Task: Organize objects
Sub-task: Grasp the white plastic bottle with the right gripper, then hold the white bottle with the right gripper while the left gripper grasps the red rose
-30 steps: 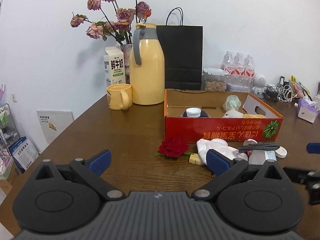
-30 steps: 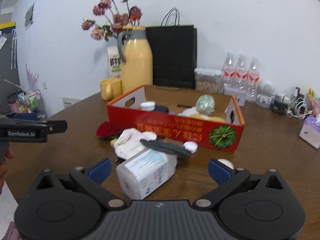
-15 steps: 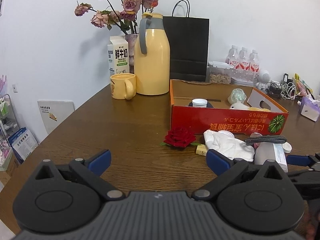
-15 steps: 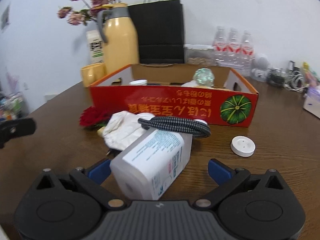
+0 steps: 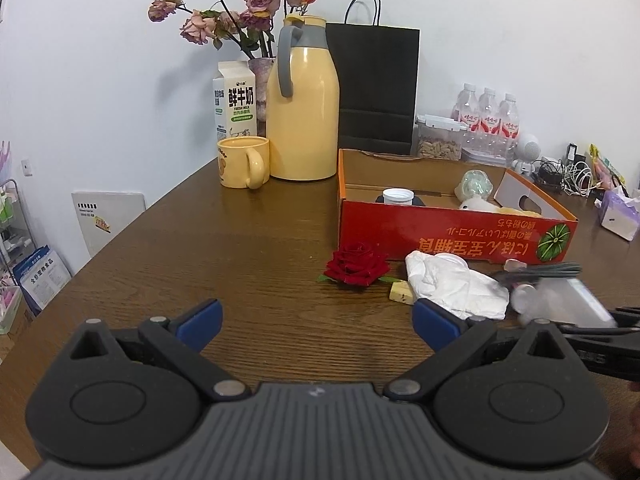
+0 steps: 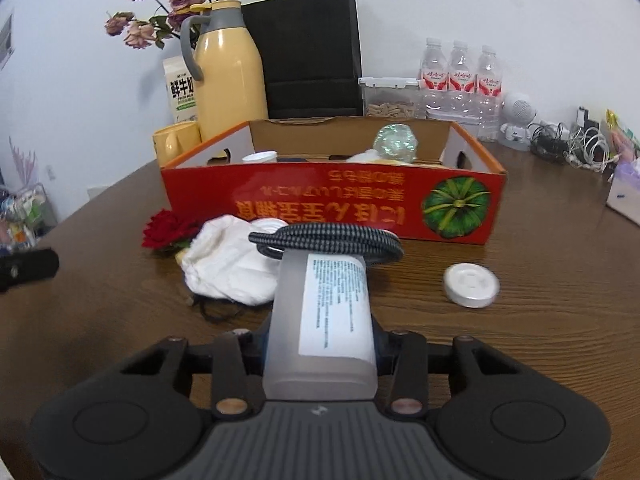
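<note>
My right gripper [image 6: 320, 354] has just been closing and now clamps the white labelled bottle [image 6: 324, 312] lying on the table [image 6: 540, 320] before the red box [image 6: 332, 204]. Lifting may drag off the braided cable [image 6: 326, 240] draped across it. A second ago those jaws gaped wide; my left gripper [image 5: 316, 318] stays open, empty.

This looks like a lived-in home or small office corner: a round brown wooden table [image 5: 200, 260] pushed against a plain white wall. At upper left of the left wrist view stand dried roses in a vase [image 5: 240, 12], a milk carton [image 5: 236, 100], a yellow thermos jug [image 5: 303, 108] and a matching mug [image 5: 242, 162]. At right sit bottled water [image 5: 486, 118], tangled charger cables [image 5: 568, 170] and a tissue pack [image 5: 618, 216].
</note>
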{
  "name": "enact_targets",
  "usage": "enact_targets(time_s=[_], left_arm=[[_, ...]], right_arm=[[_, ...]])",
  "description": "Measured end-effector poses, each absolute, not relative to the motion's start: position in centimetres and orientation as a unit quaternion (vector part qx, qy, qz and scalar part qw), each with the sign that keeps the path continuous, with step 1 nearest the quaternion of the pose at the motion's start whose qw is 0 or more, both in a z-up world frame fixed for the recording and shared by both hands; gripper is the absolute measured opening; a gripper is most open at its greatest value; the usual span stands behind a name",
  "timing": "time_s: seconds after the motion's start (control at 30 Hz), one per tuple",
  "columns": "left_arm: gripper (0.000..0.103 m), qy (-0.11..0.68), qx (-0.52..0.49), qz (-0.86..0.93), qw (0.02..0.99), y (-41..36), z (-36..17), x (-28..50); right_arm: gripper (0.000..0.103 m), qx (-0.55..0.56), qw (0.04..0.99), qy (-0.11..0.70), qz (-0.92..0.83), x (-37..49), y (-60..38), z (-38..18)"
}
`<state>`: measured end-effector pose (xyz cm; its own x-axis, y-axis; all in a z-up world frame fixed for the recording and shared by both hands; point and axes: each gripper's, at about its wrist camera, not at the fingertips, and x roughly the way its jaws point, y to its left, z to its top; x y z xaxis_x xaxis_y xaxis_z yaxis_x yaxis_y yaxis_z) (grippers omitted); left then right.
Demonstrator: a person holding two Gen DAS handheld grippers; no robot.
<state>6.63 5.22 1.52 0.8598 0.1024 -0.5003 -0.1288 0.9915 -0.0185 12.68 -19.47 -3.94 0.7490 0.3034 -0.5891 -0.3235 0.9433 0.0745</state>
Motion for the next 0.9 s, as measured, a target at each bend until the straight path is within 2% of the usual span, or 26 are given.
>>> enact_targets(time_s=[0.27, 0.6, 0.9], left_arm=[[0.103, 0.264, -0.028, 0.054, 0.963, 4.7, 1.3, 6.8], [0.103, 0.269, -0.025, 0.048, 0.962, 4.0, 1.1, 6.8], [0.103, 0.275, -0.018, 0.038, 0.961, 3.3, 1.0, 7.9]], right_arm=[[0.04, -0.031, 0.924, 0.319, 0.208, 10.8, -23.6, -2.2], [0.04, -0.028, 0.938, 0.274, 0.212, 9.2, -26.1, 1.7], [0.04, -0.016, 0.934, 0.281, 0.22, 10.4, -25.6, 0.7]])
